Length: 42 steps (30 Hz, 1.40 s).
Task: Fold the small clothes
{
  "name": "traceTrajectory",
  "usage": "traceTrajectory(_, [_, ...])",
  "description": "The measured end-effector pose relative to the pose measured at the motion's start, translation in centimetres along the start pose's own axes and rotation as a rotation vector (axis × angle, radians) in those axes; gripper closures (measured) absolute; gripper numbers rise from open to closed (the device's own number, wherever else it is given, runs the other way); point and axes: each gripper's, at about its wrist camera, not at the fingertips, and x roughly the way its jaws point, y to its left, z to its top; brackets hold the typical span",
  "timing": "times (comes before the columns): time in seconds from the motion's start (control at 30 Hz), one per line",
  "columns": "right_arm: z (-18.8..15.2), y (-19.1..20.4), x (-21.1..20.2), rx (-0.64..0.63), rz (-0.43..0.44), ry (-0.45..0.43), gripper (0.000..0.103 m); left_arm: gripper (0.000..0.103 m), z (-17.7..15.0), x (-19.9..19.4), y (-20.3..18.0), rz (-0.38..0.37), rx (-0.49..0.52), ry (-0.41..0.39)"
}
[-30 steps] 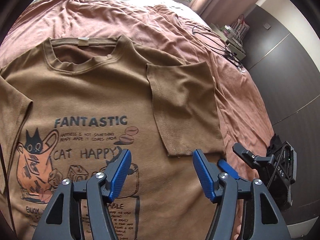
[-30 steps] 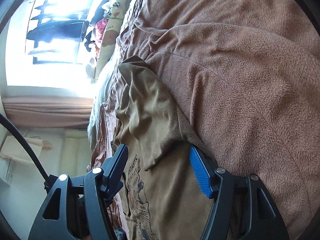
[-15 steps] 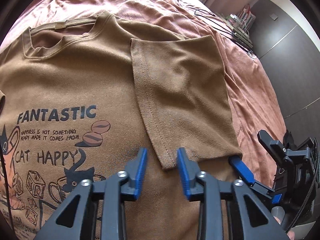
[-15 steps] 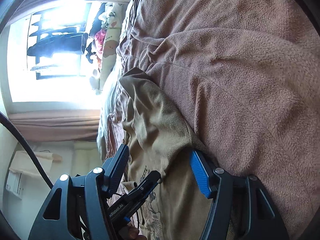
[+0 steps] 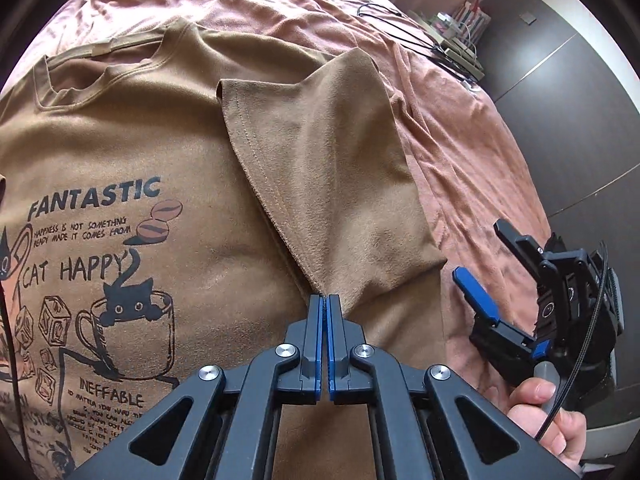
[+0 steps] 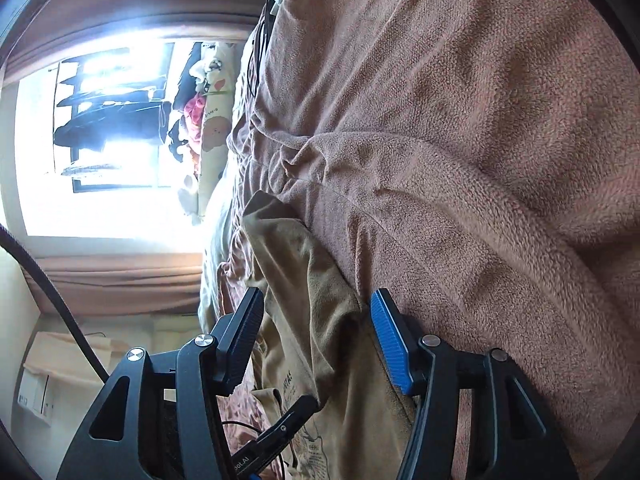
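Observation:
A brown T-shirt with a cat print lies face up on the bed. Its right sleeve is folded in over the chest. My left gripper is shut on that sleeve's lower corner, and the cloth rises in a ridge from the pinch. My right gripper hovers at the shirt's right edge, held by a hand. In the right wrist view the right gripper has its jaws closing, and the shirt's side edge lies between them. Its pads do not press on the cloth.
A pinkish-brown fleece blanket covers the bed under the shirt. Cables and a power strip lie at the far right edge, by dark wardrobe doors. A printed pillow and a bright window are beyond the bed's head.
My left gripper moved in over the sleeve's lower corner and shut on it, bunching the cloth. My right gripper crept along the shirt's edge and its jaws narrowed a little.

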Motion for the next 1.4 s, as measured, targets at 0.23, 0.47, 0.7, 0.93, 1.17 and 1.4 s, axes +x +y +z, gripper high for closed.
traceTrajectory(0.23, [-0.4, 1.1, 1.7, -0.079, -0.005, 0.007, 0.049, 0.055, 2.0, -1.0, 1.1, 0.102, 0.049, -0.077])
traceTrajectory(0.47, [-0.6, 2.8, 2.1, -0.216, -0.140, 0.000, 0.066, 0.055, 6.0, -1.2, 3.8, 0.179, 0.033, -0.151])
traceTrajectory(0.7, [-1.0, 4.3, 3.6, -0.284, -0.252, 0.022, 0.070, 0.055, 9.8, -0.1, 5.2, 0.217, 0.039, -0.196])
traceTrajectory(0.93, [-1.9, 6.2, 4.8, -0.367, -0.316, 0.041, 0.071, 0.055, 11.8, 2.7, 5.4, 0.225, 0.067, -0.188])
traceTrajectory(1.17, [-2.9, 7.9, 5.9, -0.456, -0.396, 0.047, 0.081, 0.097, 11.5, 2.6, 5.7, 0.213, 0.035, -0.225])
traceTrajectory(1.4, [-3.7, 8.5, 6.0, -0.464, -0.421, 0.042, 0.083, 0.097, 10.5, 0.2, 6.4, 0.237, 0.011, -0.243])
